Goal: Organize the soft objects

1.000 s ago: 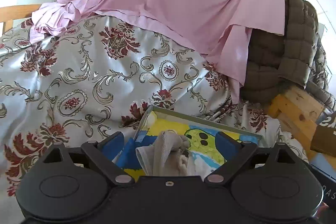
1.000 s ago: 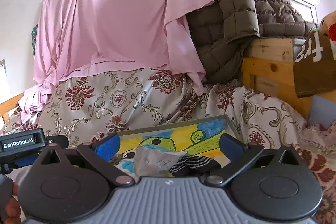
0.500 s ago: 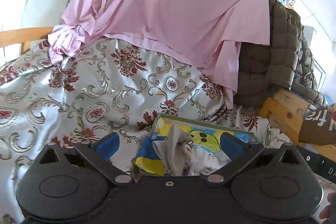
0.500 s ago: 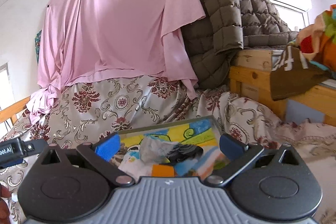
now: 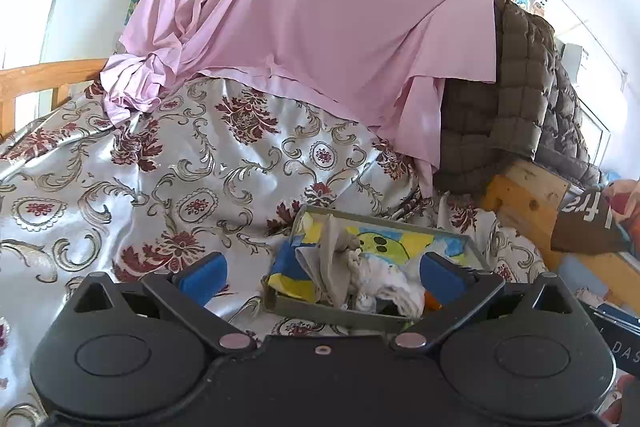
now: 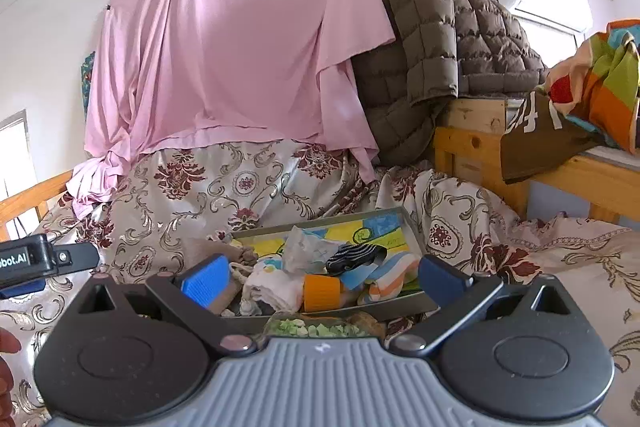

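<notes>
A grey tray (image 5: 320, 309) with a bright yellow and blue cartoon lining sits on the floral bedspread, and shows in the right wrist view too (image 6: 408, 225). It holds several small soft items: a grey sock (image 5: 332, 259), a white cloth (image 6: 276, 287), a black striped sock (image 6: 354, 253), an orange piece (image 6: 320, 293) and a striped orange and blue sock (image 6: 390, 277). My left gripper (image 5: 322, 277) is open and empty just before the tray's near rim. My right gripper (image 6: 320, 279) is open and empty over the tray's near side.
The floral satin bedspread (image 5: 180, 187) covers the bed. A pink sheet (image 5: 320, 7) hangs behind. A brown quilted jacket (image 6: 440, 47) lies on a wooden frame (image 6: 472, 155) at right. A green-speckled item (image 6: 316, 329) lies before the tray.
Both grippers have pulled back and up from the tray, so more of the tray and its contents shows. Both stay open and empty.
</notes>
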{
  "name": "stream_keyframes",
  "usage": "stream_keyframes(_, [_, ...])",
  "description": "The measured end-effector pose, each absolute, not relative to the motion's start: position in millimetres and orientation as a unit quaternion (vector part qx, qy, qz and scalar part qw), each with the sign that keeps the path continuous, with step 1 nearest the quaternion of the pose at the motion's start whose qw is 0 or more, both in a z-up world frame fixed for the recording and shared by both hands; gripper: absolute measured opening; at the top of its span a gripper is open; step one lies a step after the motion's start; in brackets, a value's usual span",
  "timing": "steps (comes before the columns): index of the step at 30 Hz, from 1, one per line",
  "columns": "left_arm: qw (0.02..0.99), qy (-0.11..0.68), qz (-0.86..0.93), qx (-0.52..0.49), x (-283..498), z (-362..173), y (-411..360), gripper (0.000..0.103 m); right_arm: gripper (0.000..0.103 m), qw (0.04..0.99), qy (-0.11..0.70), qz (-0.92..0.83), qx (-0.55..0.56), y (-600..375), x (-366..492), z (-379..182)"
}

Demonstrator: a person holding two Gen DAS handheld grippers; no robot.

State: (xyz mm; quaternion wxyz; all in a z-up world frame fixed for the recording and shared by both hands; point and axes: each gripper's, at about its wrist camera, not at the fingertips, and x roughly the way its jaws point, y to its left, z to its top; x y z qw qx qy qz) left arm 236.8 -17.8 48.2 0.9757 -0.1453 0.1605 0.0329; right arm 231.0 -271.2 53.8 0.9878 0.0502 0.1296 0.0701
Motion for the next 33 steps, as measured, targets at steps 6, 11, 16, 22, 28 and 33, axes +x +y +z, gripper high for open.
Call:
stream_keyframes(6, [0.976, 0.160, 0.034, -0.146, 216, 49, -17, 0.102, 0.103, 0.988, 0.118, 0.074, 0.064, -274, 210, 48])
stream_keyframes(11, [0.975, 0.162, 0.041, -0.148, 195, 47, -14, 0.102, 0.103, 0.989, 0.104, 0.072, 0.081, -278, 192, 46])
stream_keyframes(16, [0.978, 0.159, 0.044, -0.124, 175, 42, -18, 0.102, 0.103, 0.988, 0.108, 0.070, 0.088, -279, 179, 42])
stream_keyframes(22, [0.982, 0.153, 0.037, -0.107, 149, 33, -21, 0.102, 0.103, 0.988, 0.108, 0.062, 0.091, -277, 160, 39])
stream_keyframes(28, [0.982, 0.157, 0.040, -0.094, 132, 25, -18, 0.102, 0.103, 0.988, 0.114, 0.048, 0.090, -272, 140, 33])
stream_keyframes(33, [0.982, 0.156, 0.048, -0.097, 123, 22, -12, 0.102, 0.103, 0.989, 0.116, 0.045, 0.079, -262, 125, 31])
